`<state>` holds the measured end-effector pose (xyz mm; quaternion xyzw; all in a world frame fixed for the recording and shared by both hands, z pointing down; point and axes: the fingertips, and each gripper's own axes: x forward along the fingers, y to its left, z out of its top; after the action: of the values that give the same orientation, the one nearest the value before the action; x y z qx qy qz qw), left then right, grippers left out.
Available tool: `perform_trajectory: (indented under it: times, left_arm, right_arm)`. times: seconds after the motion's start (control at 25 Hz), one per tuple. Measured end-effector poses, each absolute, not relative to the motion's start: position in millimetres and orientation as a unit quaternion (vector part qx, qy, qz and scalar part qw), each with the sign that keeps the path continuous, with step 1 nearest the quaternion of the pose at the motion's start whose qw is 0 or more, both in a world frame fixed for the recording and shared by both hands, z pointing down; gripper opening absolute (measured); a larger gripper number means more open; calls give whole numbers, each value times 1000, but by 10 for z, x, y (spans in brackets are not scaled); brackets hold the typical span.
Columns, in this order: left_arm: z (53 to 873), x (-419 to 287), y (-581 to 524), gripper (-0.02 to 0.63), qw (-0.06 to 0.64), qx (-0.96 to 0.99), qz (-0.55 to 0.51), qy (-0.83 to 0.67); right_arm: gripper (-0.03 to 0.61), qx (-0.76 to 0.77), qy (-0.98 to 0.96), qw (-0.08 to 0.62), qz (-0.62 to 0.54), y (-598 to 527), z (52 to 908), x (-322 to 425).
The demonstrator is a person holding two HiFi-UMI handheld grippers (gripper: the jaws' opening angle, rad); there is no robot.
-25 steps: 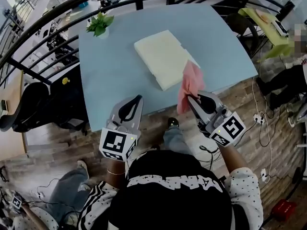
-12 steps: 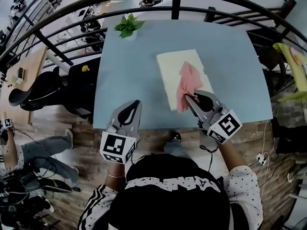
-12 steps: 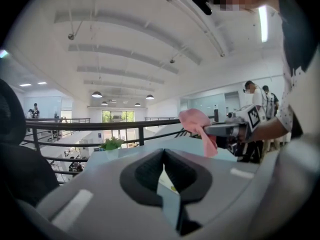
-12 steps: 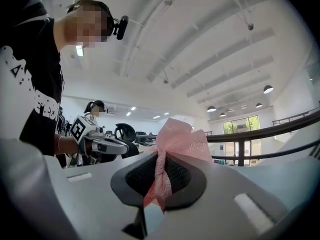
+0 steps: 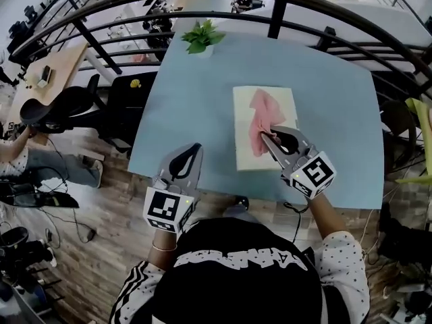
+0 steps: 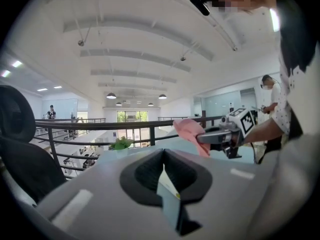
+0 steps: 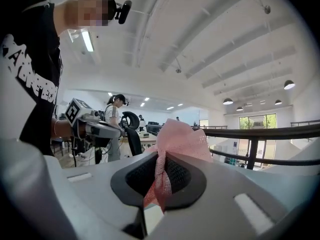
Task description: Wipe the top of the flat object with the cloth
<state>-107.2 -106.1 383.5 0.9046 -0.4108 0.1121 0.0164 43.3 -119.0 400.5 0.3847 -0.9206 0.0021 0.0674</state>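
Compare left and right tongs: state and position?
Right tongs are clamped on the pink cloth; left tongs are shut on nothing. Right tongs reach over the cream pad, holding the cloth above it; left tongs hang at the table's near edge, left of the pad. Both point forward across the table.

A flat cream pad (image 5: 244,147) lies on the blue desk (image 5: 189,113). A crumpled pink cloth (image 5: 261,117) trails across its top, one end pinched by the right hand-held gripper (image 5: 271,138).
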Motion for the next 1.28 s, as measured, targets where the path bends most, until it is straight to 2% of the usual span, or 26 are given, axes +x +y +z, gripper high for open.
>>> perform_trajectory:
  times: [0.36,1.28]
  left_arm:
    - [3934,-1067,-1149,0,23,875,114,-470]
    - [3934,-1435,-1748,0,28,852,121,-508]
  right_arm:
    - [21,338,-933,120,-2,-1686,4394,504]
    - [25,307,-884,350,-43,-3190,5540,431]
